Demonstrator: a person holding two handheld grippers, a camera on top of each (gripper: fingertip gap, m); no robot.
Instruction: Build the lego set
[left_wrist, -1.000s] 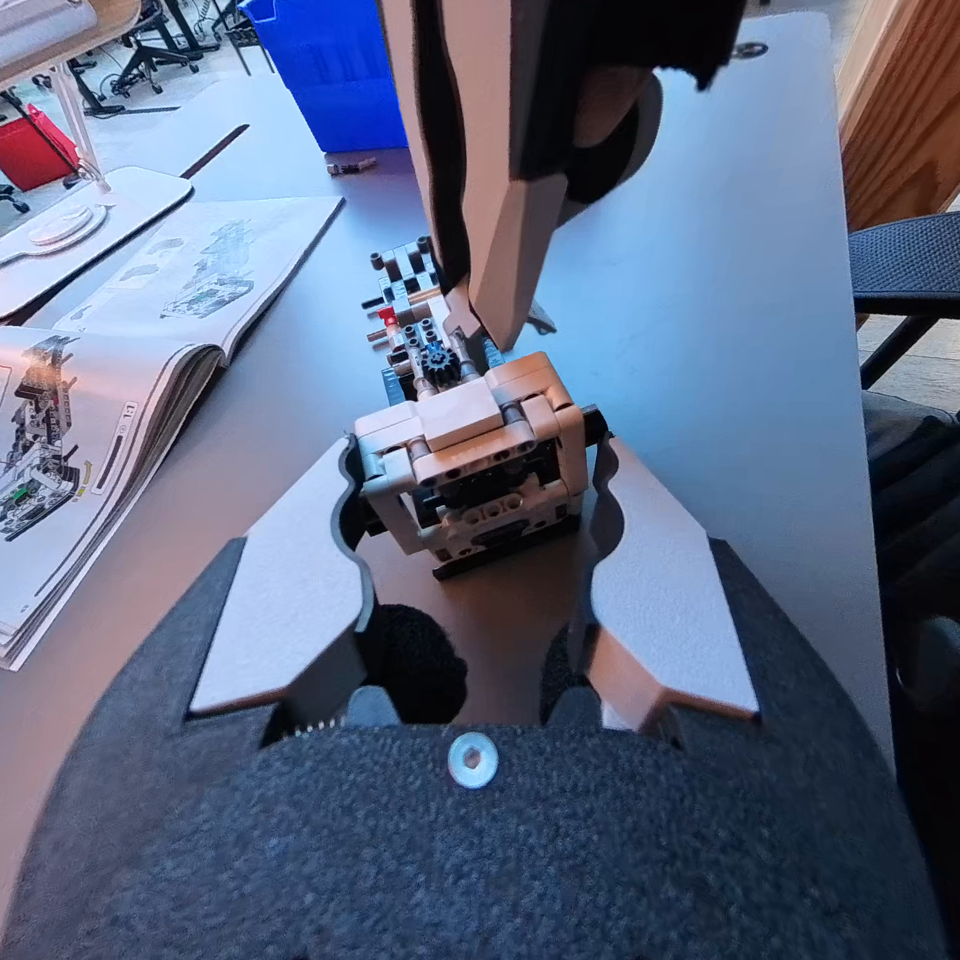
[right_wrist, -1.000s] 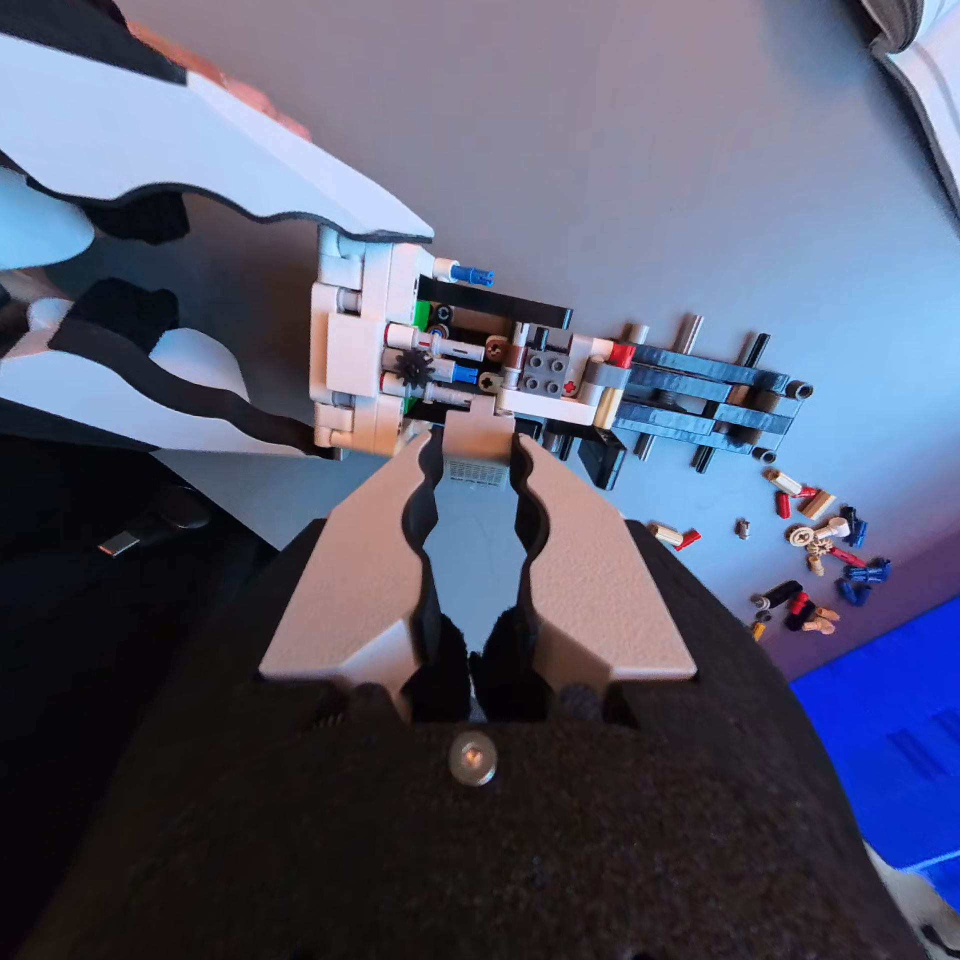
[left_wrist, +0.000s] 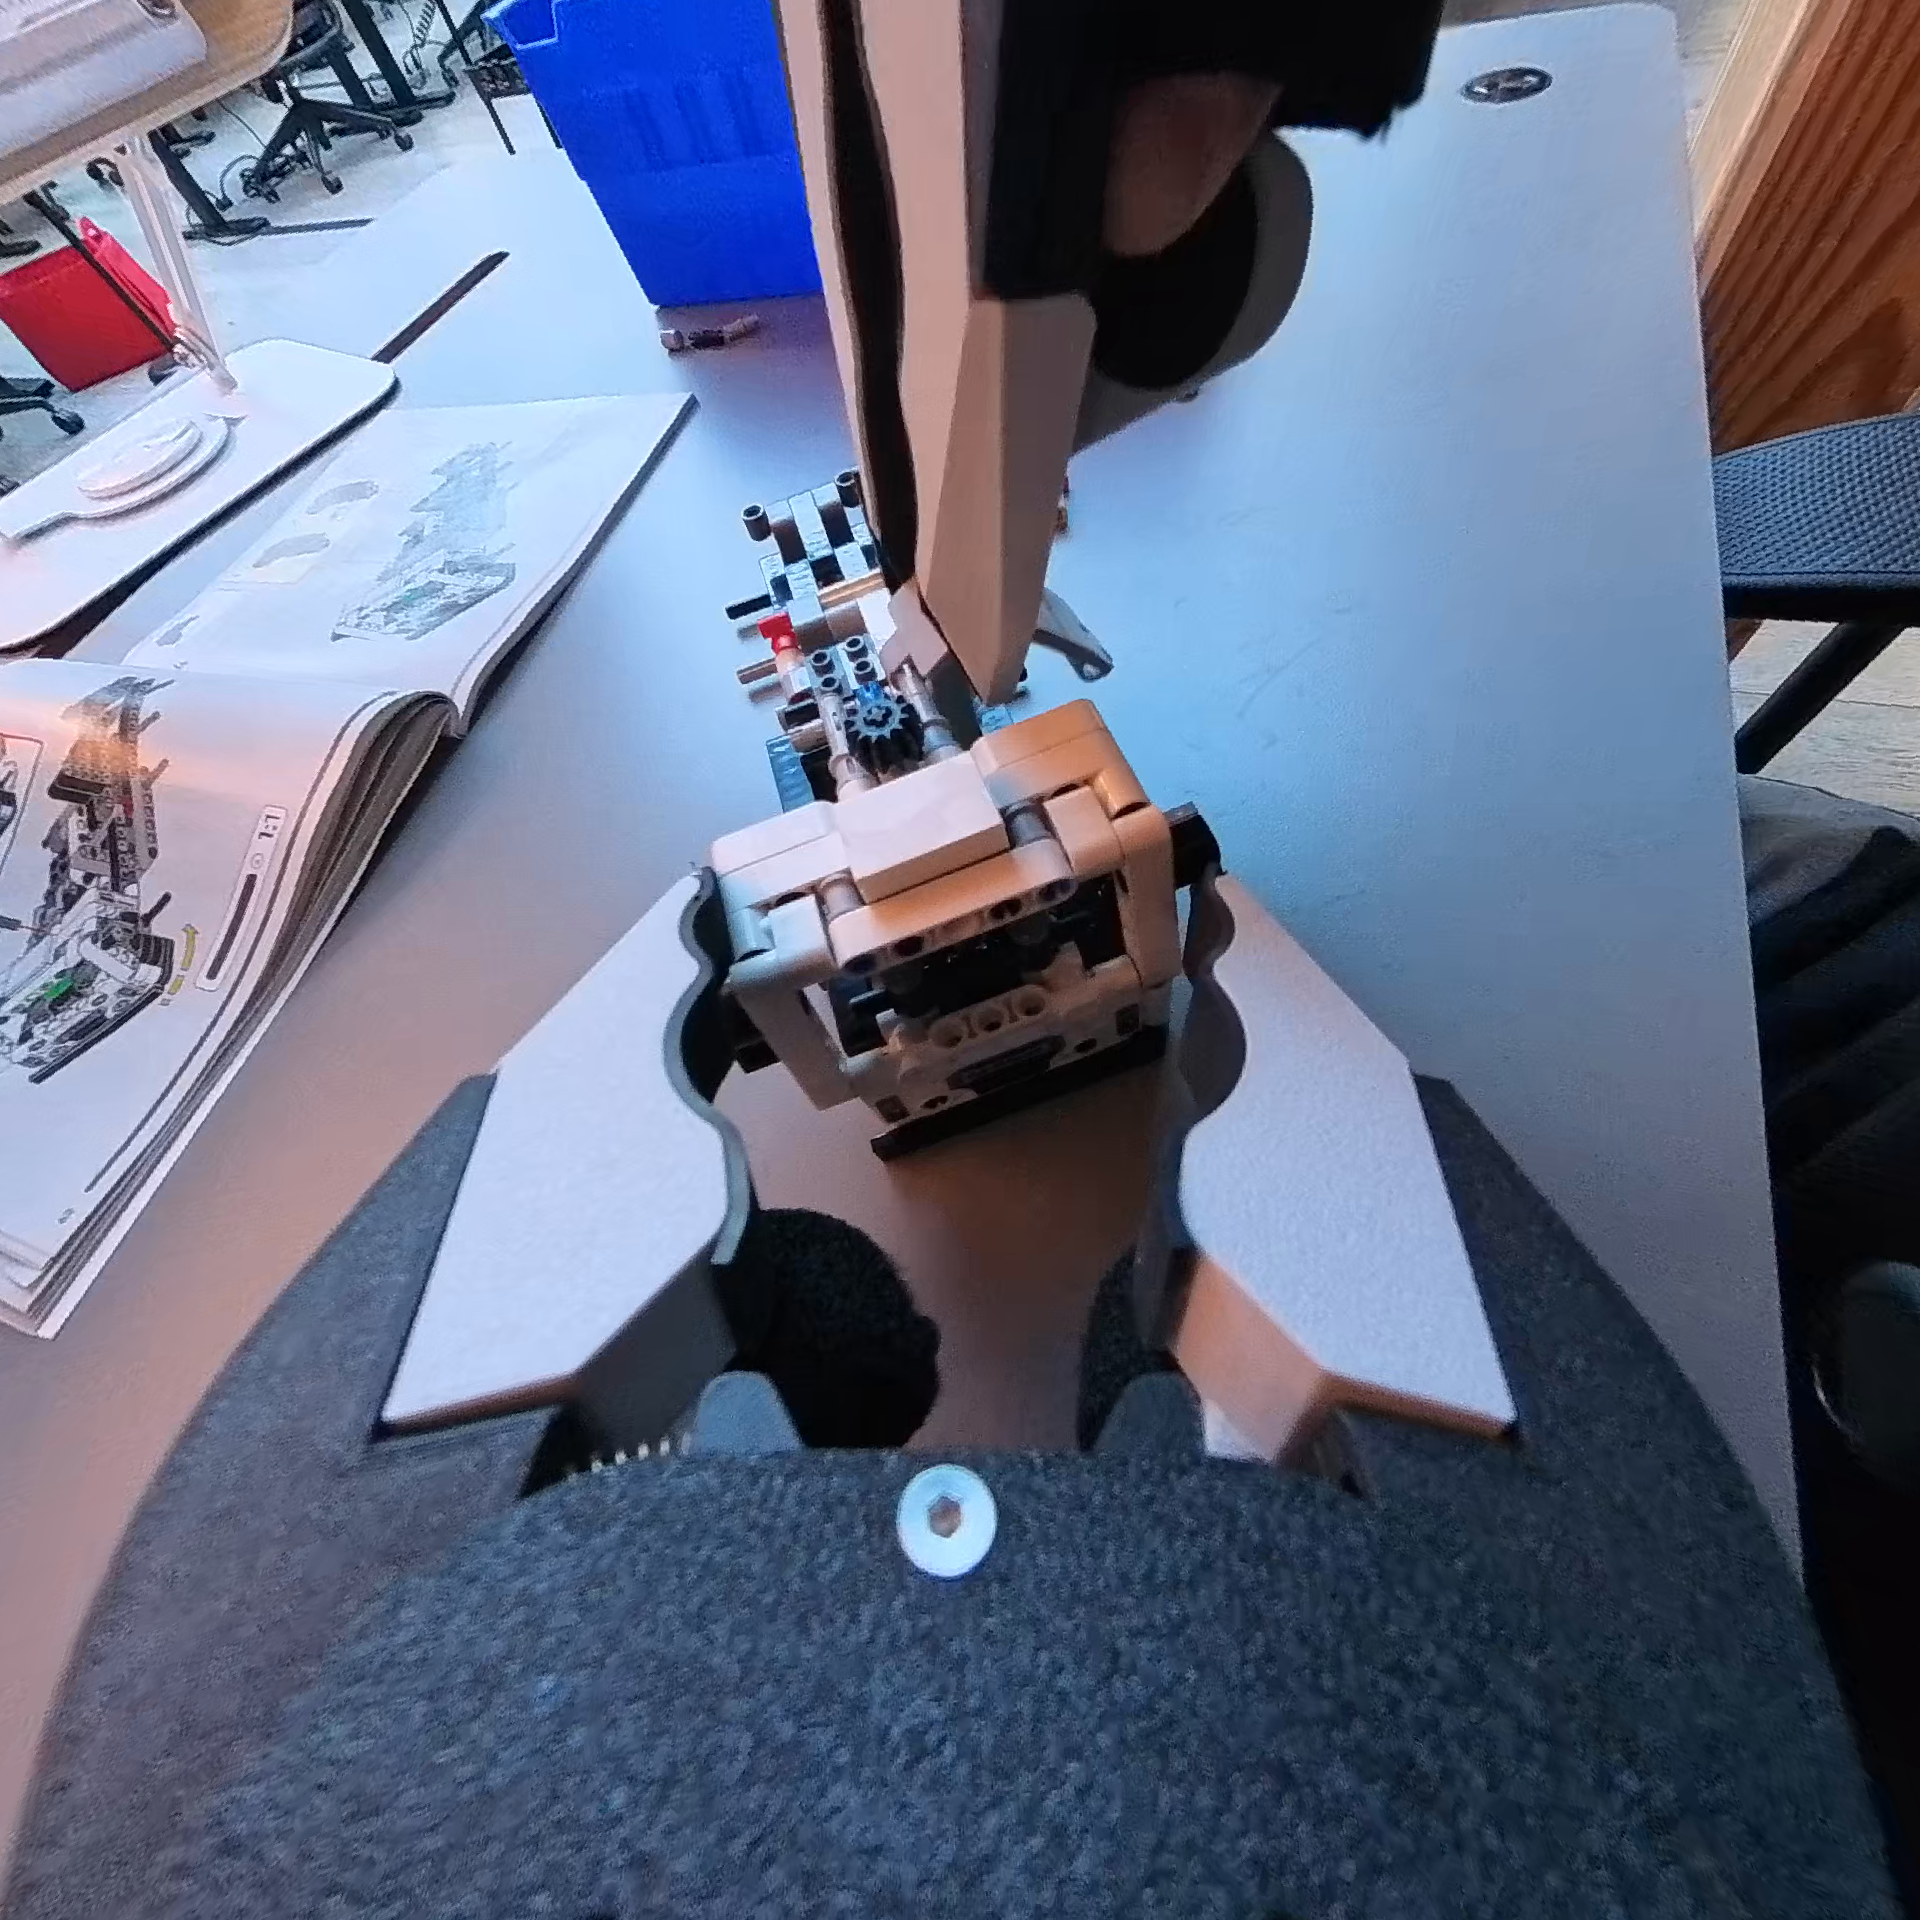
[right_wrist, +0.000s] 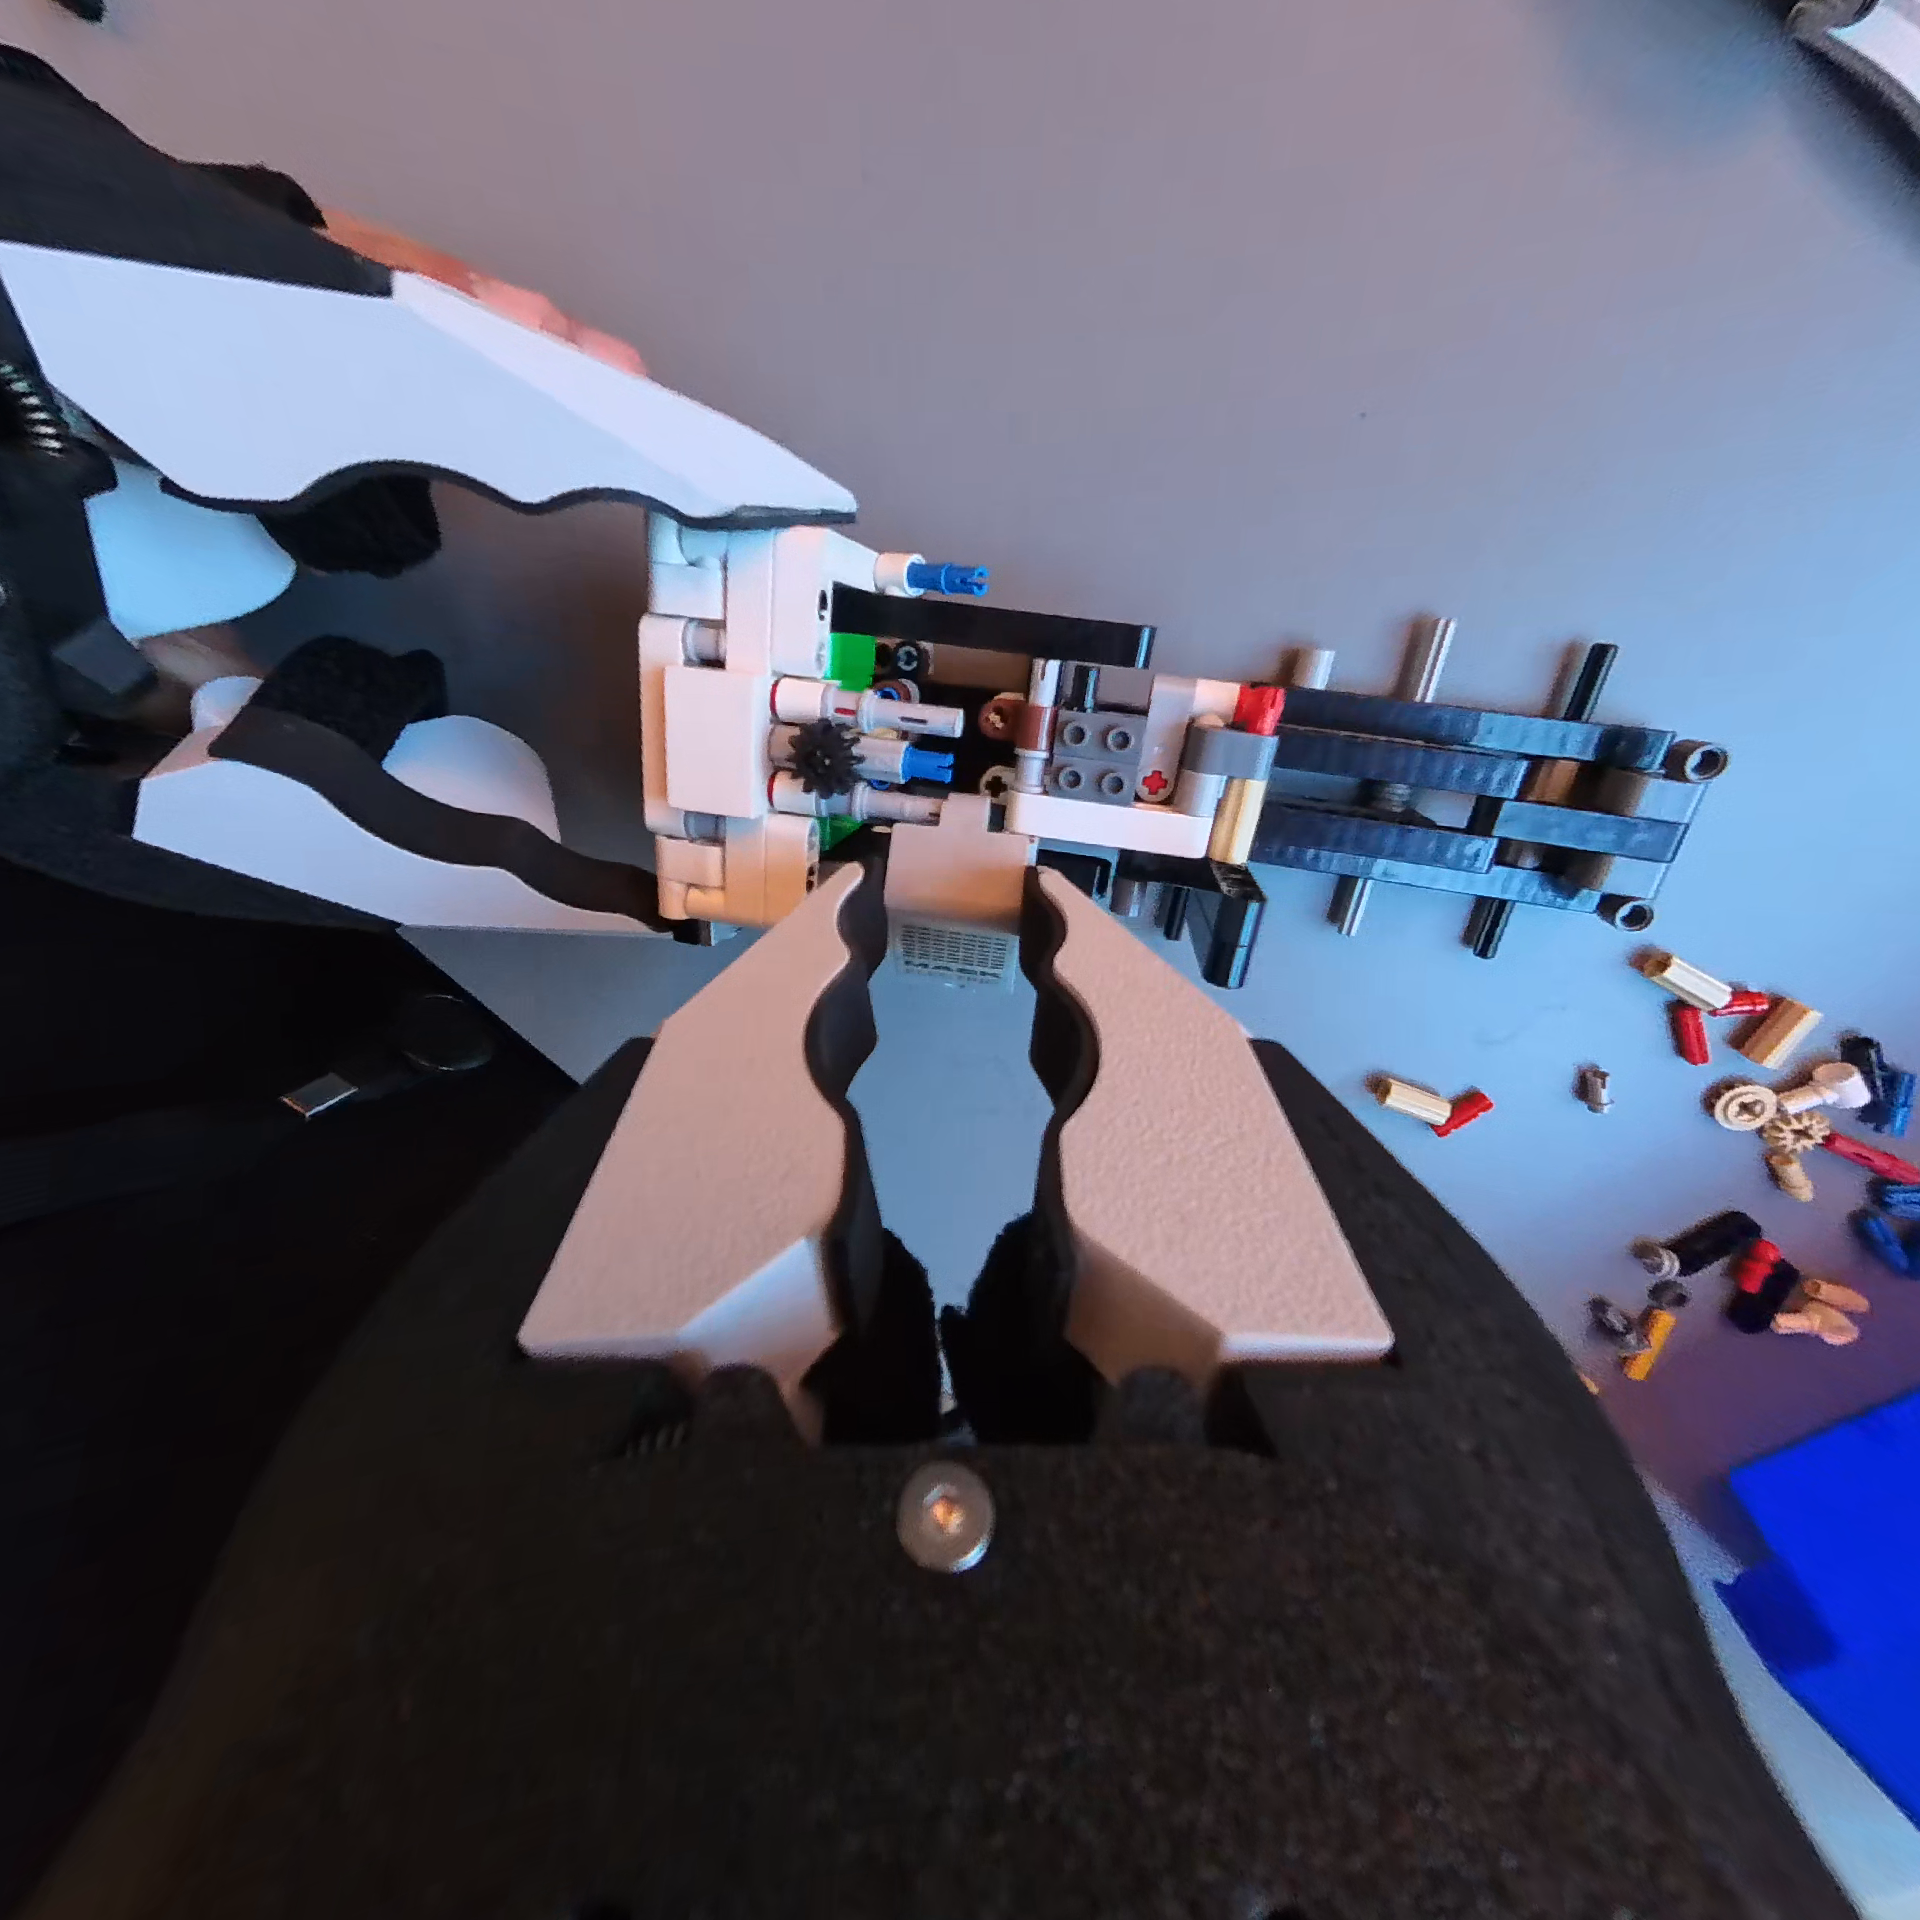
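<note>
The long lego model lies on the grey table, with a white block end, a small black gear and a dark blue beam frame. My left gripper is shut on the white block end; it also shows in the right wrist view. My right gripper is shut on a small white panel piece and holds it against the model's side, just behind the gear. In the left wrist view it comes down from above.
Several loose small parts lie to the right of the model. An open instruction book lies on the left. A blue bin stands at the table's far end. A black chair is on the right. The tips of one gripper are about 5 centimetres away from the tips of the other.
</note>
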